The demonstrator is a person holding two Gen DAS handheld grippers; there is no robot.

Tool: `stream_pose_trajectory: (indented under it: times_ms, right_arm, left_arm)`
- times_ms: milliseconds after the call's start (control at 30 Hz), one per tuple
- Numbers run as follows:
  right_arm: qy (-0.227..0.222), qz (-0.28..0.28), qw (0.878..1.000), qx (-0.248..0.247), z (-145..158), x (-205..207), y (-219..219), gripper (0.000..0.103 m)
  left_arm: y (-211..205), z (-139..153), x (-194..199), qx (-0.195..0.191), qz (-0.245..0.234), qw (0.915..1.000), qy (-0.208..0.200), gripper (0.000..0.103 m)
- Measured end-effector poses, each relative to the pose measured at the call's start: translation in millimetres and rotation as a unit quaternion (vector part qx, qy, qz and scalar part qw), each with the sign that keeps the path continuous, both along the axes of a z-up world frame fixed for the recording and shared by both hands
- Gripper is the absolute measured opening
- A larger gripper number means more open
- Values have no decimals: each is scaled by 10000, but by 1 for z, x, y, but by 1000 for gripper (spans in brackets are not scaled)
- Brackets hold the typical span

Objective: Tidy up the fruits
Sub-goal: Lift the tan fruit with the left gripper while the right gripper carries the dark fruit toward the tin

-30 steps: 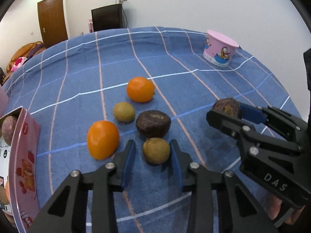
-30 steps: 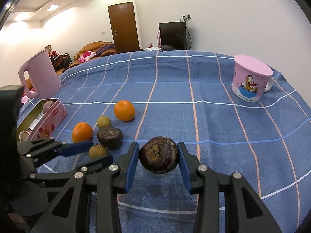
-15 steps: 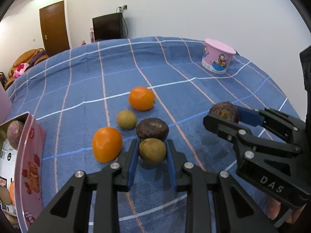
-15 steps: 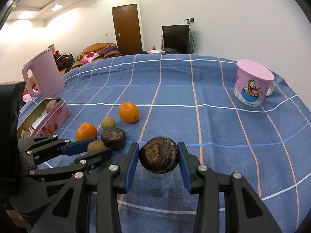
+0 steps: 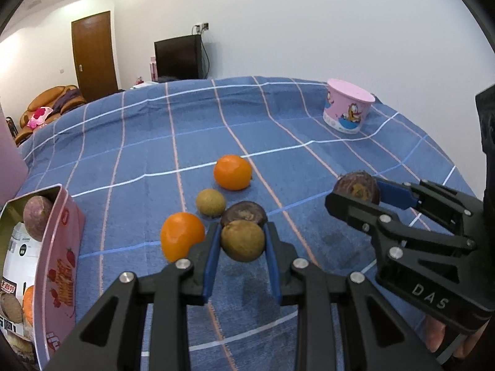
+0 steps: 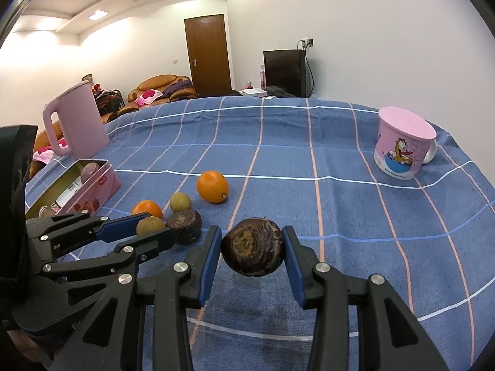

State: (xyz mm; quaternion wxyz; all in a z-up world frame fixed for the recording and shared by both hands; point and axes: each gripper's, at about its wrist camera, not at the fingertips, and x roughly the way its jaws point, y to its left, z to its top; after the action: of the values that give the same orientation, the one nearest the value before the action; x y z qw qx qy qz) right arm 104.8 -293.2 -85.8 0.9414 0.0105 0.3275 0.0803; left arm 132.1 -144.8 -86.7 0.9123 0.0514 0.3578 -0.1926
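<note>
Left gripper [image 5: 243, 249] has clamped the greenish-brown fruit [image 5: 243, 240]; right gripper [image 6: 252, 255] grips the dark passion fruit [image 6: 253, 246] — round skins may slip.

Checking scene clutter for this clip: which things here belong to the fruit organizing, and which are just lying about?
Part of the job:
- left gripper, shut on a brown-green fruit
- right gripper, shut on a dark fruit
- two oranges
- small greenish fruit
- another dark fruit
- pink tin, one fruit inside

Lying about:
- cartoon mug
- pink kettle
</note>
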Motion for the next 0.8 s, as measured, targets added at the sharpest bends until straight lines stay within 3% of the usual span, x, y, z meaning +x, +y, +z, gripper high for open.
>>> stream_pose_trajectory:
  times_ms: [800]
  right_arm:
    - [-426, 45, 9991, 5, 9, -14, 1, 42]
  left_arm:
    - [6, 12, -16, -21, 181, 9982, -578, 29]
